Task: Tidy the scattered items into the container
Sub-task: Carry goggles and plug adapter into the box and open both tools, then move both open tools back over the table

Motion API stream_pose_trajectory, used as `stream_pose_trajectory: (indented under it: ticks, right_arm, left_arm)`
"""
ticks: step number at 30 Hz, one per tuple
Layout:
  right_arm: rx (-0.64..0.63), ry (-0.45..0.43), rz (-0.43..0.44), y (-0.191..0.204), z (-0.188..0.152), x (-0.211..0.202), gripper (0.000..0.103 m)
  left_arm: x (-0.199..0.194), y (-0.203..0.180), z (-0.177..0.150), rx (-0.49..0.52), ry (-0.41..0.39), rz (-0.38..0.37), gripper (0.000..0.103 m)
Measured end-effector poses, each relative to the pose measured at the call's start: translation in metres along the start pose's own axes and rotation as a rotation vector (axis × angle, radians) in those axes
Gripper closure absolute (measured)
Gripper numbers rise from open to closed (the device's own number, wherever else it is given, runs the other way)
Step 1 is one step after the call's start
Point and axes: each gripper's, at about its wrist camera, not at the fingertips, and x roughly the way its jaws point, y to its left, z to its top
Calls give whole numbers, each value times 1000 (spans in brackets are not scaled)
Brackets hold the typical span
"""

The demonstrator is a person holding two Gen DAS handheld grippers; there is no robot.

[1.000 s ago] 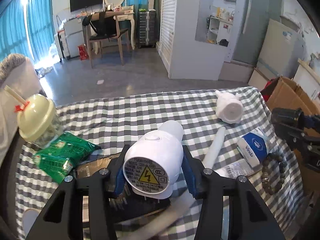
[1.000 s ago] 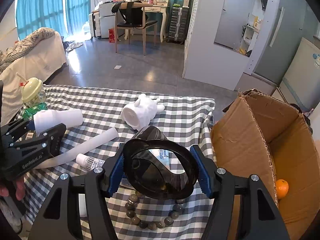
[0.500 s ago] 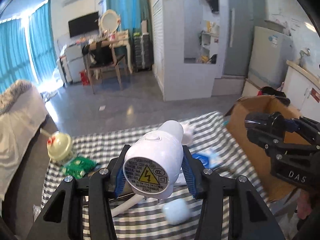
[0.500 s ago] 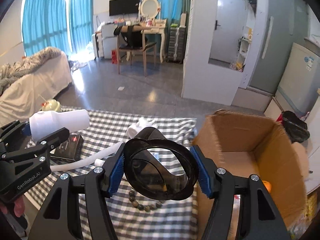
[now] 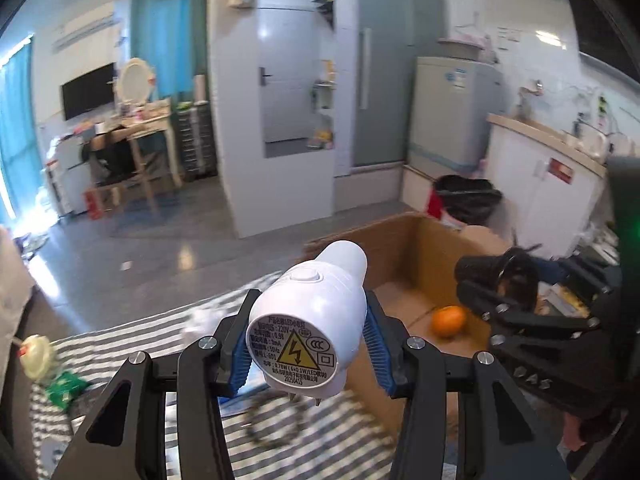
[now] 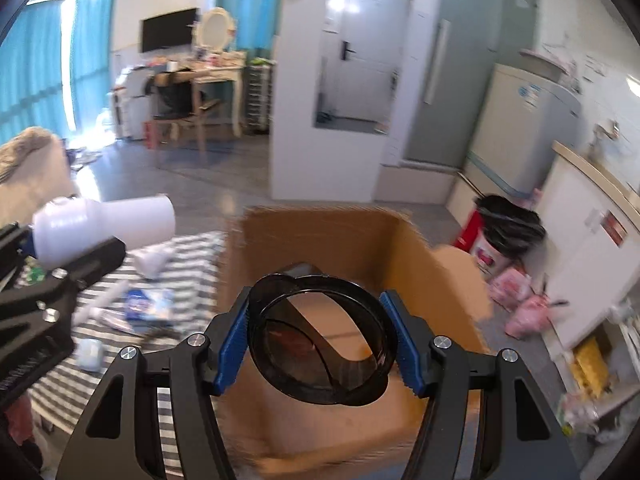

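Observation:
My left gripper [image 5: 306,344] is shut on a white plug-in night light [image 5: 308,320] and holds it in the air near the left rim of the open cardboard box [image 5: 404,264]. An orange [image 5: 448,320] lies in the box. My right gripper [image 6: 320,340] is shut on a dark translucent plastic cup [image 6: 320,340] and holds it over the box [image 6: 320,248]. The left gripper with the night light [image 6: 104,228] shows at the left of the right wrist view. The right gripper [image 5: 500,292] shows over the box in the left wrist view.
The checked tablecloth [image 5: 132,344] left of the box carries a lidded drink cup [image 5: 36,360], a green packet [image 5: 64,388], a bead bracelet [image 5: 272,416], a blue tissue pack [image 6: 148,304] and a white tube [image 6: 108,296]. A black bin [image 6: 508,228] stands on the floor beyond the box.
Both grippers have risen from the table and swung right toward the box with their loads. The right one now hangs over the box opening.

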Motion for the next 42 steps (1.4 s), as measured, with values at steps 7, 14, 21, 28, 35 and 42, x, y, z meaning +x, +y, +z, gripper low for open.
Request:
stream_pose_trajectory:
  ticks: [7,14,21,28,35,42]
  right_arm:
    - [48,113,-35,-44,-20,42,41]
    - [72,190,-27,-62,-34,76,41]
    - [70,187,-51,-67,-35,85,25]
    - [78,150,-34,-67,-29,69,25]
    - [47,65,27,-42,-19,34,17]
    - [-14,-19,173,8,-12,-1,17]
  left_arm:
    - [51,-49,9,56,69,-67,53]
    - [94,-65,-4,90,162,-75,52]
    - [96,-62,-10,83,167,-69,18]
    - [65,-34,-9,29,111,1,10]
    - [13,33,-31,-57,46,211,7]
    - [-36,130,-86,-217,76,414,7]
